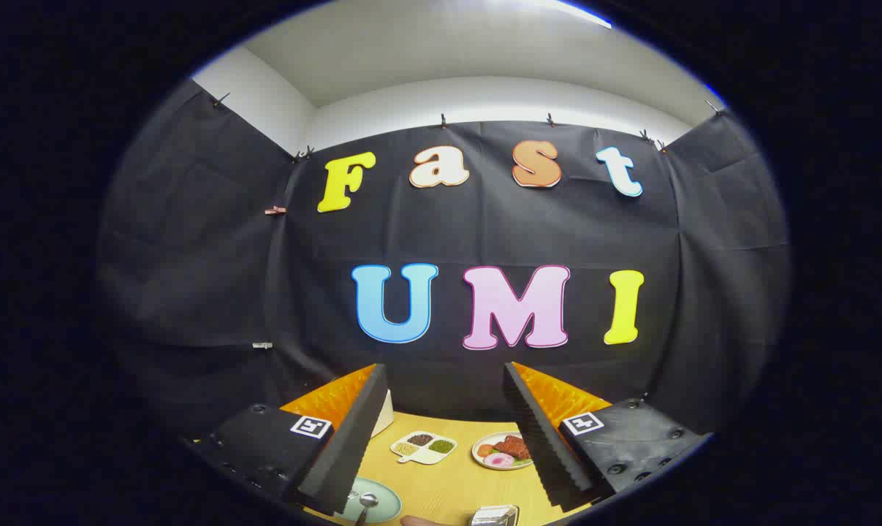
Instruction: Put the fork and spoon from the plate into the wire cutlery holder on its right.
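Gripper view, all places given against the plate.

Gripper (pixel 444 438): held high above the table, pointed at the booth's wall more than at the tabletop. Fingers spread wide, released, nothing between them.

Plate (pixel 382 504): pale green, round, low on the wooden table (pixel 455 486), just beside the tip of the left finger (pixel 346 453), which hides part of the plate's left side.

Spoon (pixel 366 502): lying on the plate, bowl up toward the fingers, handle running down out of sight. It sits below the open gap, nearer the left finger than the right.

Fork (pixel 352 496): a small metallic glint on the plate just left of the spoon, close against the left finger's tip; too little of it shows to tell how it lies.

Wire cutlery holder (pixel 495 516): right of the plate, metallic, only its top rim showing. It lies below the gap, near the right finger (pixel 539 431), not touching it.

Between plate and holder: a small rounded tan shape (pixel 415 520) on the table; cannot tell what it is.

Beyond the plate, farther up the table: a white divided dish (pixel 423 446) with dark, green and pale fillings, seen through the gap between the fingers.

Right of that dish: a round white plate of food (pixel 500 450), red-brown pieces and a pink one, its right side hidden by the right finger.

Left of the divided dish: a white object (pixel 384 416) half hidden by the left finger.
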Demonstrator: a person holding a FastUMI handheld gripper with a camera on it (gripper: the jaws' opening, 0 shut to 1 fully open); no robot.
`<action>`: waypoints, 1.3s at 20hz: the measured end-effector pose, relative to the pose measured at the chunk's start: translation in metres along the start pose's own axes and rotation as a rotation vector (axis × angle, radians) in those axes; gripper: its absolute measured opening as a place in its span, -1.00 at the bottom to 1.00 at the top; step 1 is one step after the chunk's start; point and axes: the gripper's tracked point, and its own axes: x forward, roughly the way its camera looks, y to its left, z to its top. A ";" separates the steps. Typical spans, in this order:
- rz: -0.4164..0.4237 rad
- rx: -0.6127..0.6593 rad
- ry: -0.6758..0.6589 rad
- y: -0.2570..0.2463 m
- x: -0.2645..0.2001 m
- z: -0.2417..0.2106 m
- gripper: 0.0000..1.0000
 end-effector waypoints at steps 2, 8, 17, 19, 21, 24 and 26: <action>-0.012 0.008 0.007 -0.004 0.002 -0.001 0.97; -0.019 -0.009 0.031 -0.008 0.000 -0.010 0.97; -0.014 -0.025 0.155 0.009 -0.004 -0.046 0.97; -0.022 -0.052 0.156 0.012 -0.006 -0.049 0.97; -0.039 -0.069 0.157 0.014 -0.009 -0.053 0.98; -0.078 -0.070 0.160 0.012 -0.014 -0.056 0.98; -0.108 -0.056 0.152 0.011 -0.018 -0.055 0.94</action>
